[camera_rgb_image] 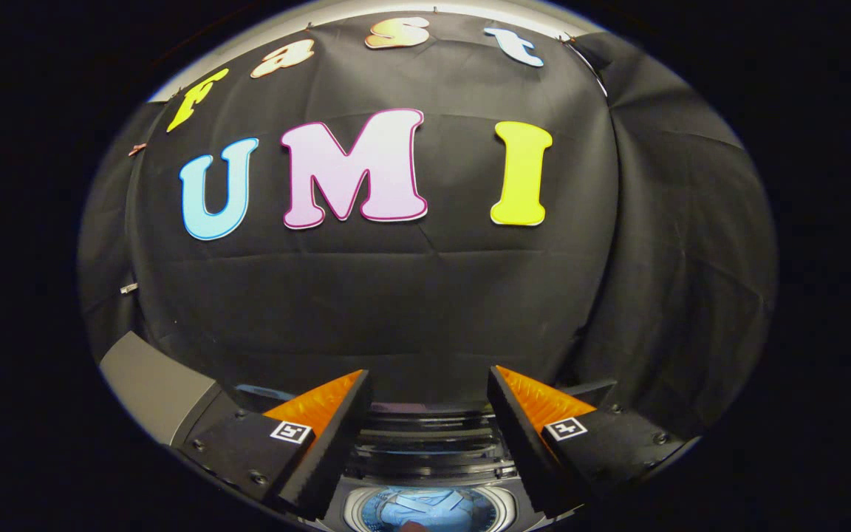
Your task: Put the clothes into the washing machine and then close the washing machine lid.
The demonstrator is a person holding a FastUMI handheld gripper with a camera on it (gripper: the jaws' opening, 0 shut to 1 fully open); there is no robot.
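The tool (pixel 429 399) stands released: its two fingers are spread well apart and nothing lies between them. It is raised and looks level toward the booth's black cloth wall (pixel 396 295).

The top-loading washing machine (pixel 425 443), dark and glossy at its rear edge, sits below the tool and shows in the gap between the fingers. Its round, pale-rimmed drum opening (pixel 355 510) lies under the fingertips and nearer the holder than they are. Inside the opening rests light blue folded cloth (pixel 425 508), apparently the clothes, already down in the drum. A small reddish patch at the cloth's near edge cannot be identified.

A grey, flat-faced slab (pixel 152 391) stands to the left, beyond the left finger; whether it belongs to the machine cannot be determined.

The dark banded strip across the far side of the opening appears to be the lid folded back at the machine's rear edge, though this cannot be confirmed.

Judgement: loading looks done and closing the lid remains. The governing relation is that the lid lies ahead of and below the fingertips, its long axis running crosswise to the fingers. The tool would have to drop and reach toward the rear edge, then draw the lid over the opening toward the near edge.
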